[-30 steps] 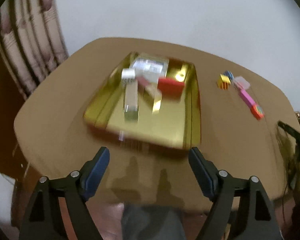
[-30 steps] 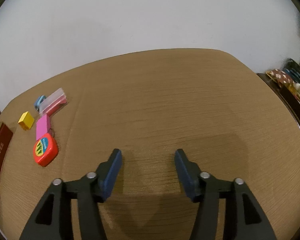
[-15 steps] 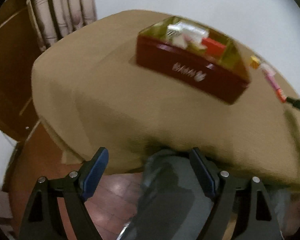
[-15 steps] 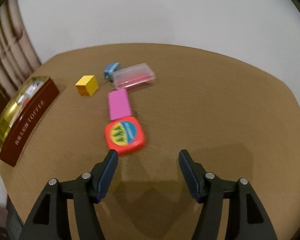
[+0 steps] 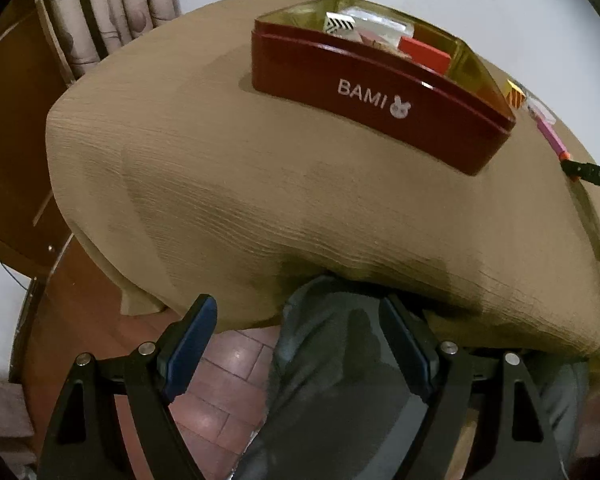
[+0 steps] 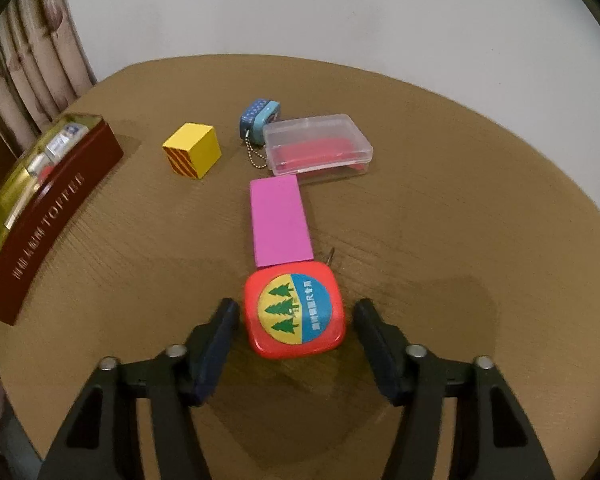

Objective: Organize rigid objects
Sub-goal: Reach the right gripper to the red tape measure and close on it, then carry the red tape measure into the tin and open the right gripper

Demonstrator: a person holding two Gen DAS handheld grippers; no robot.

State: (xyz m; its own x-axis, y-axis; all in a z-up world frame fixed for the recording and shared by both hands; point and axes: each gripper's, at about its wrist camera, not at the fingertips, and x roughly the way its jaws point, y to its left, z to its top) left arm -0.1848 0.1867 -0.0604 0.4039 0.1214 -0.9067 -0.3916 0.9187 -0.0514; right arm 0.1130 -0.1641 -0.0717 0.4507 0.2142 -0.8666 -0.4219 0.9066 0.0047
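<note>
My right gripper (image 6: 294, 314) is open, its fingers on either side of a red tape measure (image 6: 294, 310) on the table, with gaps on both sides. Beyond it lie a pink block (image 6: 279, 220), a clear plastic case (image 6: 318, 150) with something red inside, a blue keychain (image 6: 260, 120) and a yellow cube (image 6: 193, 150). A dark red tin (image 6: 40, 216) with a gold inside holds several objects at the left. My left gripper (image 5: 300, 316) is open and empty, below the table's near edge, far from the tin (image 5: 372, 96).
The round table has a tan cloth (image 5: 260, 208). A curtain (image 6: 32, 56) hangs at the far left. A person's grey-trousered leg (image 5: 332, 380) and a tiled floor (image 5: 220, 384) lie under my left gripper. A black cable (image 5: 592, 172) crosses at the right.
My right gripper has turned left and come forward until its fingers flank the red tape measure. My left gripper has pulled back and dropped below the table edge, away from the tin.
</note>
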